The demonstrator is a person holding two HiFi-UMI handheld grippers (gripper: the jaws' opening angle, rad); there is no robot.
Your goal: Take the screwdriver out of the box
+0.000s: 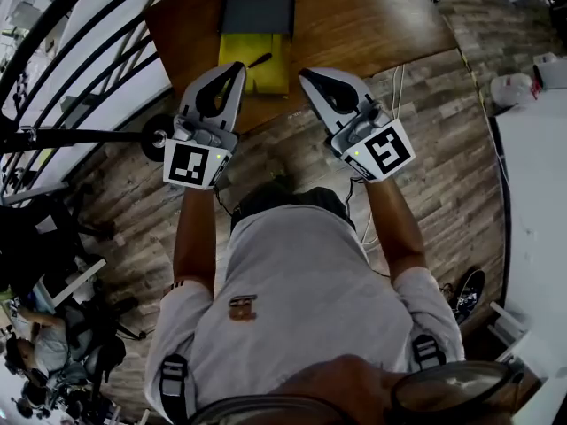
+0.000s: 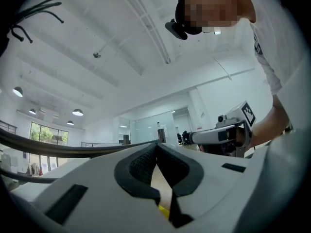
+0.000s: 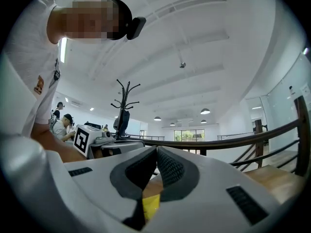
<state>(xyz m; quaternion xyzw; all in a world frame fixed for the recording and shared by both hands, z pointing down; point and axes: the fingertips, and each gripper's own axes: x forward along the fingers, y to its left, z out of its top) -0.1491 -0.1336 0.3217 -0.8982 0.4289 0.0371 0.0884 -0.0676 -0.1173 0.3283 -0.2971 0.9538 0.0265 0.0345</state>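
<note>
A yellow box (image 1: pixel 255 60) with its dark lid (image 1: pixel 257 11) raised stands at the near edge of the wooden table (image 1: pixel 372 16). A thin dark tool, probably the screwdriver (image 1: pixel 260 60), lies on the yellow part. My left gripper (image 1: pixel 237 67) is shut and empty, with its tip at the box's left front corner. My right gripper (image 1: pixel 306 76) is also shut and empty, just right of the box. In the left gripper view the jaws (image 2: pixel 156 144) meet, with a sliver of the yellow box (image 2: pixel 164 211) below. In the right gripper view the jaws (image 3: pixel 156 149) meet above the yellow box (image 3: pixel 150 205).
A black stair railing (image 1: pixel 80 51) runs along the left. White cables (image 1: pixel 394 87) hang off the table's right front edge. A white table (image 1: pixel 532 202) stands at the right. A seated person (image 1: pixel 35 348) is at the lower left. A coat stand (image 3: pixel 124 106) rises behind the left gripper.
</note>
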